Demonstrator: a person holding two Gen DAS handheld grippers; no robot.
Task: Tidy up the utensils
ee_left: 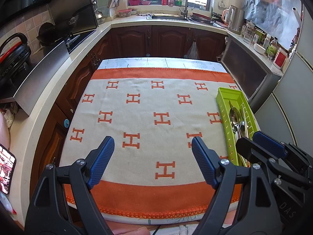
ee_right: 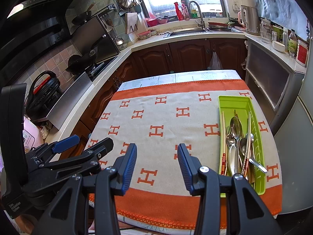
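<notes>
A green utensil tray (ee_right: 230, 102) lies at the right side of the table on an orange and cream H-patterned cloth (ee_right: 158, 117). It holds steel spoons (ee_right: 235, 126), a fork and chopsticks (ee_right: 223, 129). The tray also shows in the left wrist view (ee_left: 225, 98), partly hidden by the right gripper. My left gripper (ee_left: 153, 144) is open and empty above the cloth's near middle. My right gripper (ee_right: 157, 151) is open and empty above the cloth, left of the tray. In the right wrist view the left gripper (ee_right: 88, 141) shows at the left.
Kitchen counters surround the table: a stove with pans (ee_right: 86, 60) on the left, a sink (ee_right: 185, 31) at the back, a kettle (ee_right: 250, 20) and bottles on the right. A fridge (ee_right: 293, 133) stands close to the table's right edge.
</notes>
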